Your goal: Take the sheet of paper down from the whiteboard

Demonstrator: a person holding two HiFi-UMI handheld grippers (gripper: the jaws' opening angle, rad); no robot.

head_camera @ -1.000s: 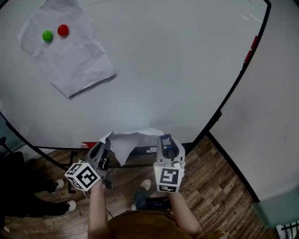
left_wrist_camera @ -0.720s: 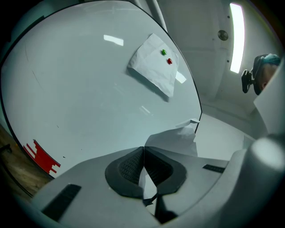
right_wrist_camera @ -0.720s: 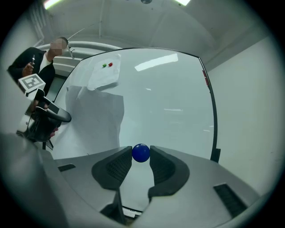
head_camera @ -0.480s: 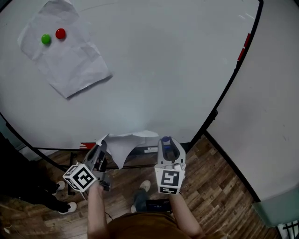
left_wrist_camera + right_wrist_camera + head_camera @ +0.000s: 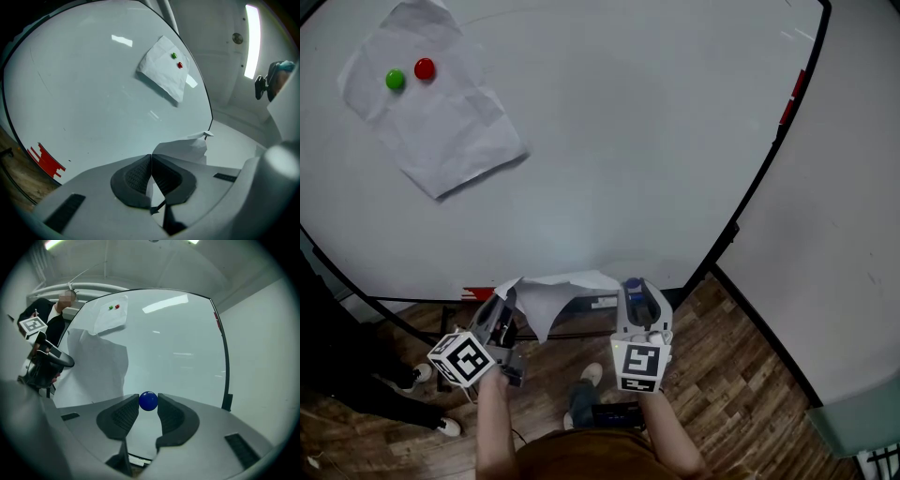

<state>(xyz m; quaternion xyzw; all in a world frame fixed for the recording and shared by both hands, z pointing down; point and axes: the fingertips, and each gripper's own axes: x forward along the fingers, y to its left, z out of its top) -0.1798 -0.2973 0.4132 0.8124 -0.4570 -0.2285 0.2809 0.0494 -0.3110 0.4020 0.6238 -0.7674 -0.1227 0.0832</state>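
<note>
My left gripper [image 5: 508, 307] is shut on the edge of a crumpled white sheet of paper [image 5: 555, 292], held off the whiteboard [image 5: 628, 141] near its lower rim. In the left gripper view its pads pinch the sheet [image 5: 185, 149] flat. My right gripper [image 5: 634, 287] is beside it, closed on a small blue round magnet [image 5: 148, 401] between its fingertips. A second creased sheet [image 5: 431, 112] stays on the board at upper left under a green magnet [image 5: 395, 80] and a red magnet [image 5: 425, 68].
The board's black frame [image 5: 750, 202] runs down the right side, with a white wall [image 5: 834, 244] beyond it. A red mark [image 5: 47, 161] sits at the board's lower edge. Wooden floor [image 5: 722, 375] lies below. A person in dark clothes [image 5: 49, 326] stands at the left.
The held sheet has flexed a little and its free edge now lies flatter. Both grippers stay almost where they were.
</note>
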